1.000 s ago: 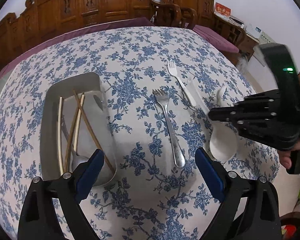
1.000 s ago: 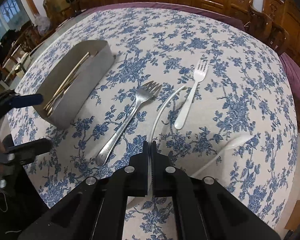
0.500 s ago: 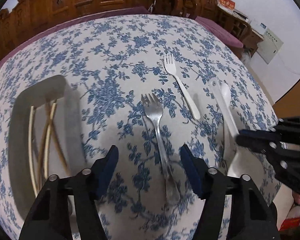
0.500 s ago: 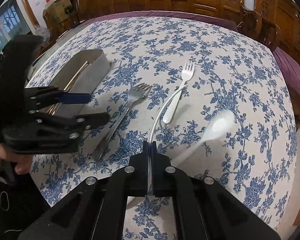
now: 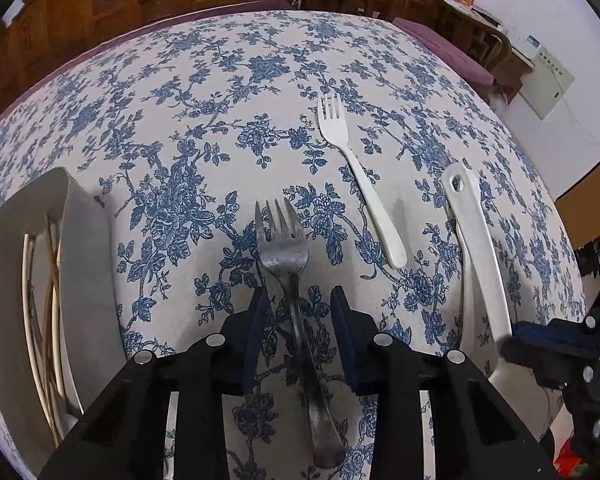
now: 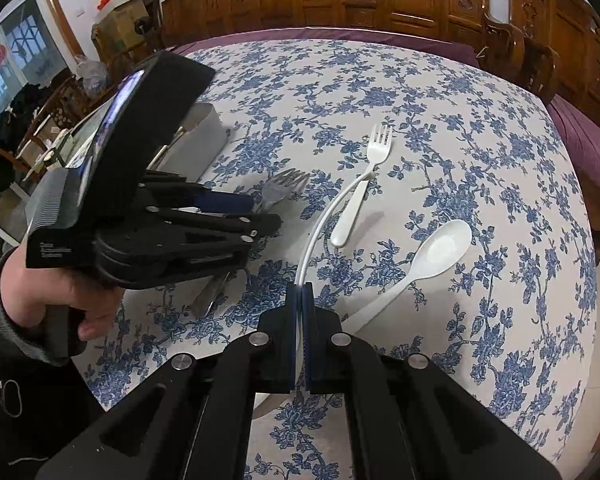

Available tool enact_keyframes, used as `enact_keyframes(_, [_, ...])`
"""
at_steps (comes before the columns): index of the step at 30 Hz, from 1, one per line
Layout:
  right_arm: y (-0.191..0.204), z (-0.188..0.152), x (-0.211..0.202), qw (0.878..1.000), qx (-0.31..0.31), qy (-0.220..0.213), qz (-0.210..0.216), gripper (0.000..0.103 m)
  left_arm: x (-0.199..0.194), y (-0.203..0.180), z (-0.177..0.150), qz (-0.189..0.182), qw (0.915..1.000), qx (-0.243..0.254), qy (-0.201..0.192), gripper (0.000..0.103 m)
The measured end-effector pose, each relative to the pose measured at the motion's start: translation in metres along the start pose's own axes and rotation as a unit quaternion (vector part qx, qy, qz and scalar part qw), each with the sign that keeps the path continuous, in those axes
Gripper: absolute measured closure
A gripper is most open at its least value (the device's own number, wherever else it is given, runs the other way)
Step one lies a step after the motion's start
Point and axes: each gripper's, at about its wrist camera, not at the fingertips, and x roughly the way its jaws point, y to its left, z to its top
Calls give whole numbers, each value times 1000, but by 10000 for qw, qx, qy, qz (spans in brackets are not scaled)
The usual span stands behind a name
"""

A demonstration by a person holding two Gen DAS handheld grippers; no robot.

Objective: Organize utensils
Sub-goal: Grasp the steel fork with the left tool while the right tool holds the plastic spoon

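Left gripper [image 5: 298, 300]: your jaws sit open, one pad on each side of the metal fork [image 5: 288, 264], low over its neck. They look apart from the steel, though the angle is a bit iffy.
Metal fork: flat on the bench [image 5: 220, 80], tines pointing away from you, handle running back under the gripper.
Right gripper [image 6: 300, 296]: jaws pinched tight on the white spatula [image 5: 476, 240], which sticks out forward and curves left in the right wrist view.
White plastic fork [image 5: 360, 184]: lying on the cloth between the metal fork and the spatula, apart from both in your left view.
White spoon [image 6: 420, 268]: on the cloth just right of the right gripper, bowl away from you.
Metal tray [image 5: 88, 264]: at the left edge of the bench, with chopsticks [image 5: 44, 320] lying inside.
Left hand [image 6: 48, 296]: wrapped round the left gripper's handle.
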Motion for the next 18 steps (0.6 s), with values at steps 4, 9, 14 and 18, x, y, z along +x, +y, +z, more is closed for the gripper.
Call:
enact_keyframes(4, [1,3,-3,10000,-44,-30,-26,100,3,1,-1,36,10000,-17,44,75])
enact_keyframes(9, [0,3,-7,10000,-22,-67,-44,100,4,2,-1,53,10000,-19,28,76])
enact_keyframes(14, [1,2,-8,10000,34,-74,-45,99,4,5,-2,33,10000,-62,18,95])
enact_keyframes(18, [1,1,-9,10000,31,-82,-42,99,1,7,-5,97,9999,-10,29,97])
